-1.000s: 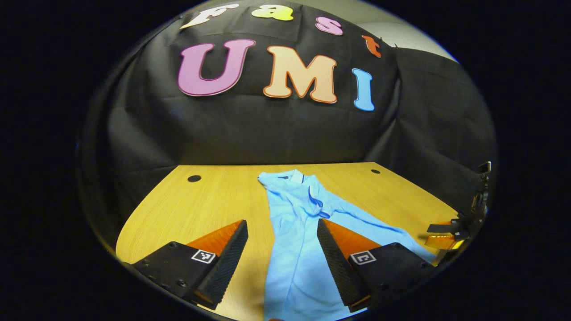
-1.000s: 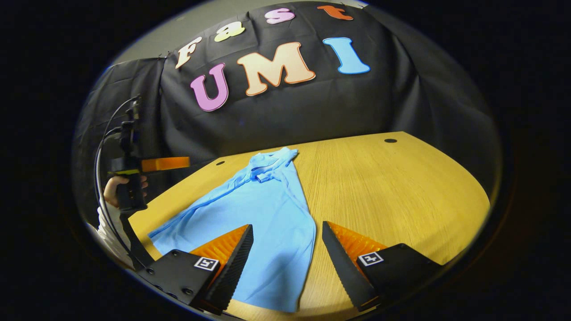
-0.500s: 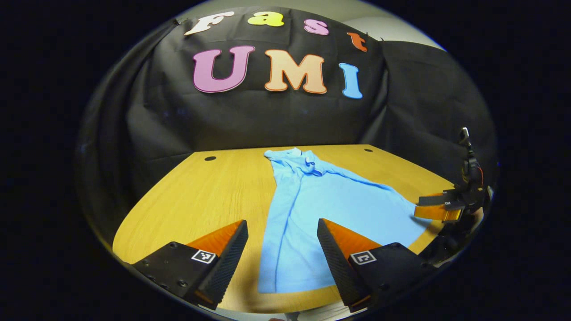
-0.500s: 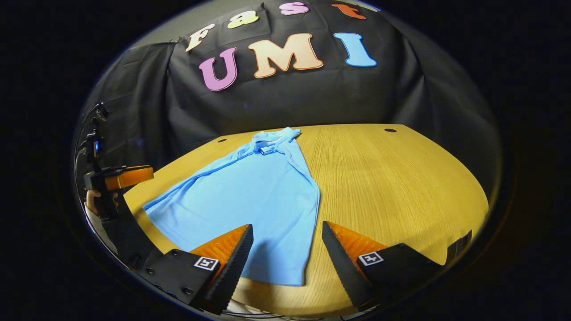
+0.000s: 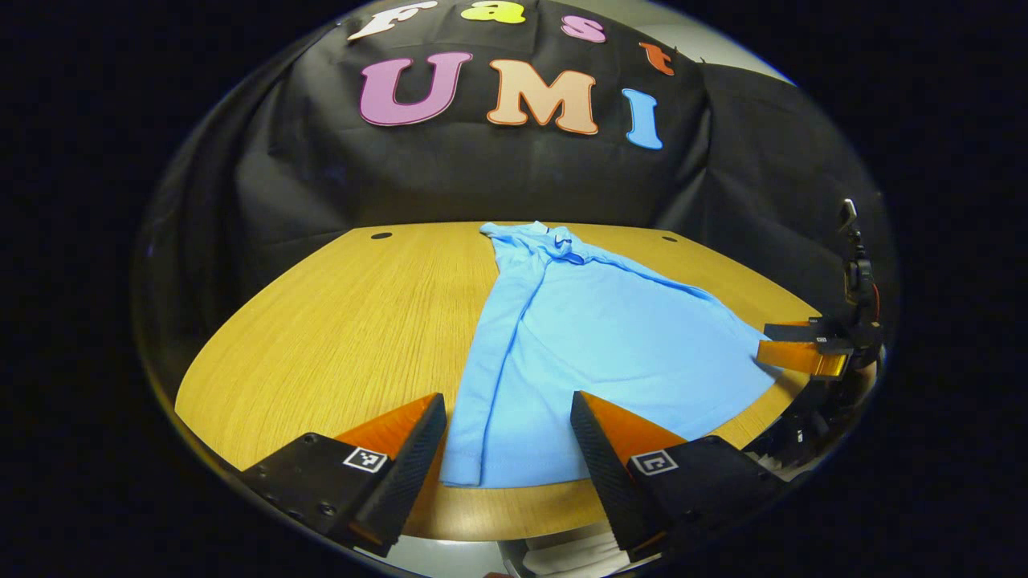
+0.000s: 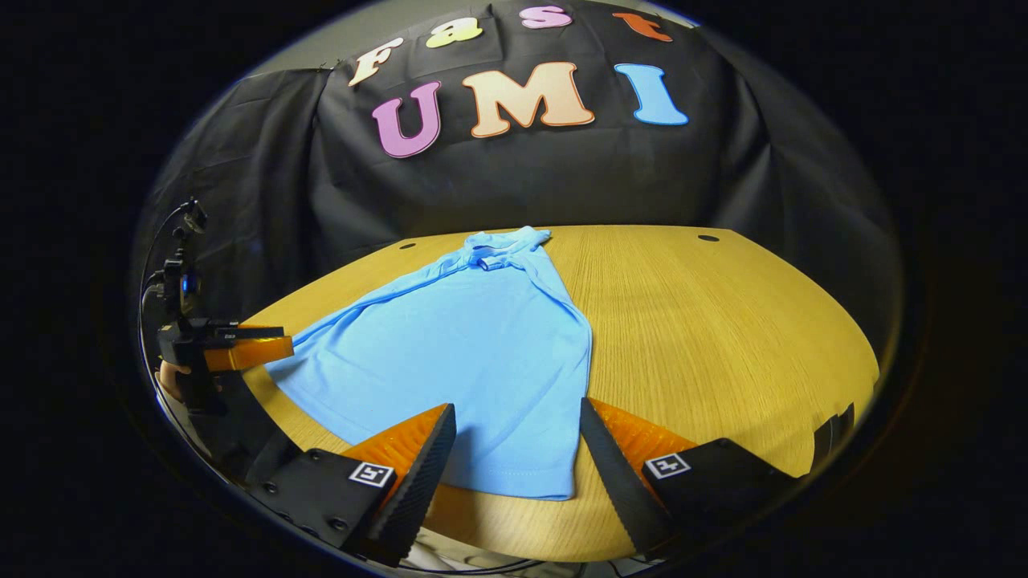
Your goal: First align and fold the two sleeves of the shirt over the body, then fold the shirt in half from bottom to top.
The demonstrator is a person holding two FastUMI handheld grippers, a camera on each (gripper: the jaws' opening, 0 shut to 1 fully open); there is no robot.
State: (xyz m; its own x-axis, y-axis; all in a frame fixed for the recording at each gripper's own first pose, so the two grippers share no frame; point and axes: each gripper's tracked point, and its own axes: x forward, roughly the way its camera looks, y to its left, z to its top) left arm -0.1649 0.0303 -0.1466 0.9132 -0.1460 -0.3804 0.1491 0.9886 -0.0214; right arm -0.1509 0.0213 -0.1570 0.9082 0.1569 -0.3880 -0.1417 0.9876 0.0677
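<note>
With each tool spread and empty, left tool (image 5: 507, 417) and right tool (image 6: 518, 425) above the shirt (image 5: 594, 353) hem (sleeves apparently folded), uneven pinches could skew the bottom-to-top fold across the surface (image 5: 337, 321).

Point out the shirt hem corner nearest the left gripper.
The hem corner just ahead of the left gripper, by its open fingers; the other corner lies across the shirt, beside the right gripper.

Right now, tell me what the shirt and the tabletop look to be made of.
Light blue polo shirt: soft matte knit, probably cotton; it lies limp, with stitched hem and folded collar. Tabletop: wood or wood-look laminate, smooth with a slight sheen; fine straight grain lines show, which one I cannot tell.
</note>
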